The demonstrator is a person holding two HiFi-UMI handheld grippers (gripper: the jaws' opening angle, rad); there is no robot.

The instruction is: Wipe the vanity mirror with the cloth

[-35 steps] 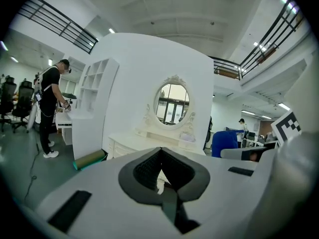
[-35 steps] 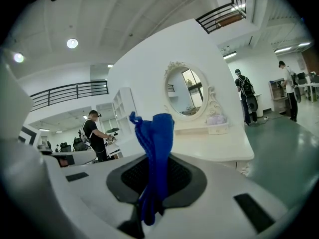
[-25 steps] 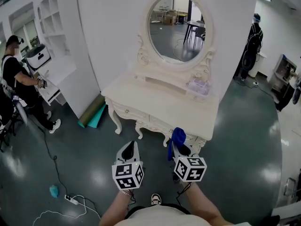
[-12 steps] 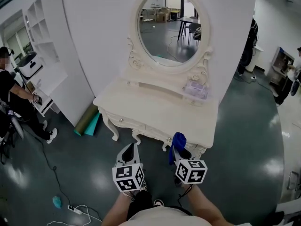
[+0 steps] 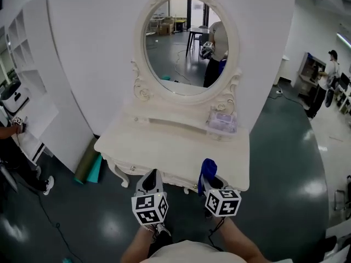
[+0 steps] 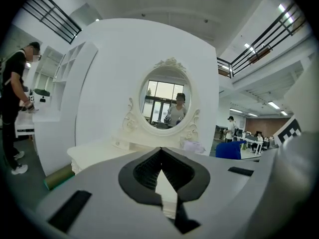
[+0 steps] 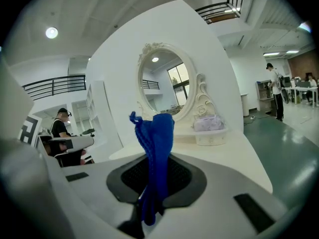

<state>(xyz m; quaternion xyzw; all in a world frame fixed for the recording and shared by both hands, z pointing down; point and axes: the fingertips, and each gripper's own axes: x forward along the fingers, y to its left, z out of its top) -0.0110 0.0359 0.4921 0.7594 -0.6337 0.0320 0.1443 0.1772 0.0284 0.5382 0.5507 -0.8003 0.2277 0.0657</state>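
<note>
A glossy dark floor [image 5: 285,163] and a white wall [image 5: 98,48] surround the cream dressing table [image 5: 164,147], whose oval vanity mirror [image 5: 184,45] stands upright at its back. Compared with a second ago the table has drawn much nearer, its front edge now just ahead of both grippers, and the glass reflects a person. At the table's rear right a small white tray [image 5: 221,131] holds a pale lilac packet [image 5: 222,119]; the left gripper [image 5: 151,174] is closed with nothing in it, and the right gripper [image 5: 208,178] is clamped on the blue cloth [image 5: 208,165], well short of the mirror.
</note>
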